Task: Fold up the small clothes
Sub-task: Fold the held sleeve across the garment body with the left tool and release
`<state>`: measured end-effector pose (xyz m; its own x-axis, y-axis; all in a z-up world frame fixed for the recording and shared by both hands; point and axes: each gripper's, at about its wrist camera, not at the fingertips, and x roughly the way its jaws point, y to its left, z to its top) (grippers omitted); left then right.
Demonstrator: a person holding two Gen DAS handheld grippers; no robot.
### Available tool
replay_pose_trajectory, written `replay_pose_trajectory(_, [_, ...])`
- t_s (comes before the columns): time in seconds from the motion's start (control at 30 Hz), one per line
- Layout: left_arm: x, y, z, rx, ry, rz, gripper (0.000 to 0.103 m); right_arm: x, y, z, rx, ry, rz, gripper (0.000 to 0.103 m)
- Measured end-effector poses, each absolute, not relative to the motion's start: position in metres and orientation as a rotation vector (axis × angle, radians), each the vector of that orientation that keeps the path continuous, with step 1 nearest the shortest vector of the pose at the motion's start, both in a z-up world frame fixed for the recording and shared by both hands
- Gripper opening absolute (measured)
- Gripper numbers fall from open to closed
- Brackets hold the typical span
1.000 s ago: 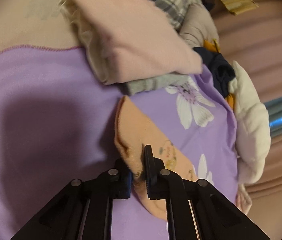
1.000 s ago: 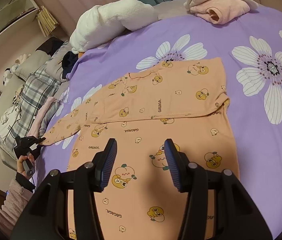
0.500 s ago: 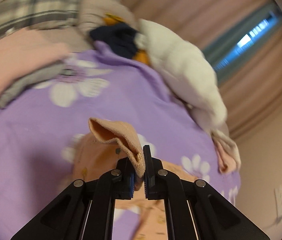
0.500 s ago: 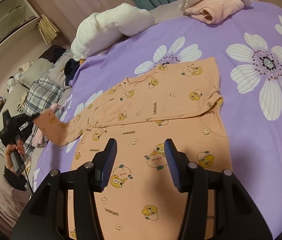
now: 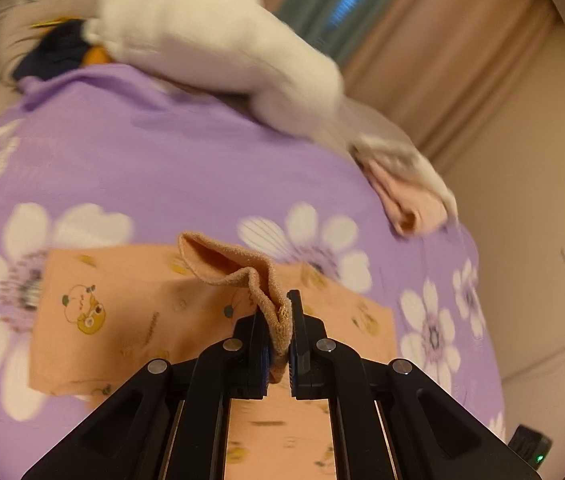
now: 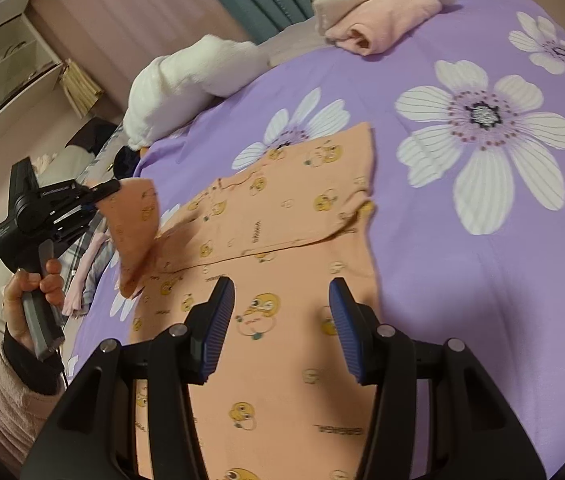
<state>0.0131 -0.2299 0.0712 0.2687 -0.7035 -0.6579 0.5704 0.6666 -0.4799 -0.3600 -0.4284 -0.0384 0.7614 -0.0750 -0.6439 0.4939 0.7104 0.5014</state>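
Left wrist view: my left gripper (image 5: pixel 280 332) has its jaws pressed nearly together, pinching the cuff of the orange shirt's sleeve (image 5: pixel 238 270), lifted clear of the bed. Right wrist view: my right gripper (image 6: pixel 280 328) hangs low over the orange shirt (image 6: pixel 282 240), jaws spread wide, holding nothing; whether the tips touch the cloth, I cannot tell. Shirt lies flat on the purple flowered bedspread (image 6: pixel 482 280), far sleeve already folded across the chest. White pillow (image 6: pixel 186 80) and a folded pink garment (image 6: pixel 378 24) sit at the bed's far edge.
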Motion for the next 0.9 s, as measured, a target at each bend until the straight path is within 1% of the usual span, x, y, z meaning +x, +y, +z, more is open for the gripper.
replay_pose_trajectory(0.17, [-0.024, -0.291, 0.046, -0.041, 1.031, -0.921, 0.004, -0.370, -0.439, -0.045, 0.746, 0.629, -0.363, 0.050])
replay_pose_trajectory(0.33, [-0.051, -0.331, 0.004, 0.096, 1.124, -0.924, 0.005, -0.374, -0.448, -0.054, 0.787, 0.633, -0.367, 0.050])
replay_pose_trajectory(0.37, [-0.054, -0.336, -0.003, 0.109, 1.152, -0.930, 0.007, -0.374, -0.449, -0.055, 0.794, 0.633, -0.366, 0.050])
replay_pose_trajectory(0.4, [-0.056, -0.339, -0.009, 0.121, 1.185, -0.935, 0.019, -0.373, -0.451, -0.056, 0.802, 0.635, -0.363, 0.052])
replay_pose_trajectory(0.43, [-0.057, -0.340, -0.014, 0.118, 1.211, -0.939, 0.033, -0.372, -0.452, -0.056, 0.807, 0.635, -0.360, 0.054])
replay_pose_trajectory(0.47, [-0.059, -0.338, -0.016, 0.107, 1.224, -0.950, 0.043, -0.372, -0.453, -0.056, 0.815, 0.632, -0.357, 0.055])
replay_pose_trajectory(0.5, [-0.059, -0.339, -0.015, 0.089, 1.235, -0.974, 0.062, -0.370, -0.454, -0.056, 0.829, 0.627, -0.348, 0.055])
replay_pose_trajectory(0.53, [-0.059, -0.337, -0.012, 0.072, 1.242, -1.003, 0.075, -0.369, -0.456, -0.056, 0.838, 0.624, -0.341, 0.055])
replay_pose_trajectory(0.6, [-0.060, -0.328, -0.002, 0.061, 1.217, -1.022, 0.076, -0.365, -0.460, -0.055, 0.876, 0.608, -0.323, 0.061])
replay_pose_trajectory(0.77, [-0.047, -0.281, 0.024, -0.011, 1.136, -1.023, 0.076, -0.346, -0.465, -0.053, 0.949, 0.577, -0.253, 0.061])
replay_pose_trajectory(0.9, [-0.029, -0.230, 0.029, -0.028, 1.092, -0.931, 0.076, -0.308, -0.463, -0.059, 0.941, 0.633, -0.216, 0.061])
